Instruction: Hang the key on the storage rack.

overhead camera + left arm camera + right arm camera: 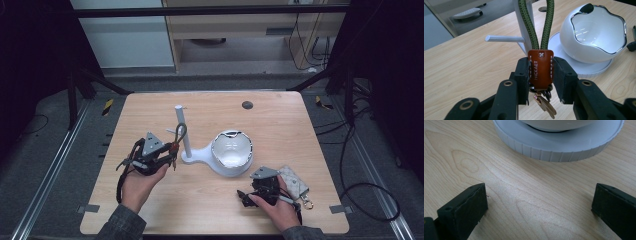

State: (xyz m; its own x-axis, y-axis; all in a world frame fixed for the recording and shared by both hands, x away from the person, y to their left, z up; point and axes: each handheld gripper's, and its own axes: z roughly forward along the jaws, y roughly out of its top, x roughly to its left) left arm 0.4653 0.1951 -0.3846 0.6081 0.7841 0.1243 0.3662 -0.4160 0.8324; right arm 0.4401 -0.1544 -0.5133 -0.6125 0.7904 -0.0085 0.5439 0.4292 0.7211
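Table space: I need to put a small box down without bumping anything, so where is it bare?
The far strip of the table behind the white stand and bowl is bare apart from a dark round cap. The front middle, between the left tongs and right tongs, is bare too. It is crowded around the stand, keychain and grey pouch.

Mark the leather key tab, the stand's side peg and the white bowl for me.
leather key tab (540, 67), left gripper view, on the brown face between the tongs.
side peg (505, 38), left gripper view, mid-length of the white bar.
white bowl (231, 155), high view, on its inner floor.
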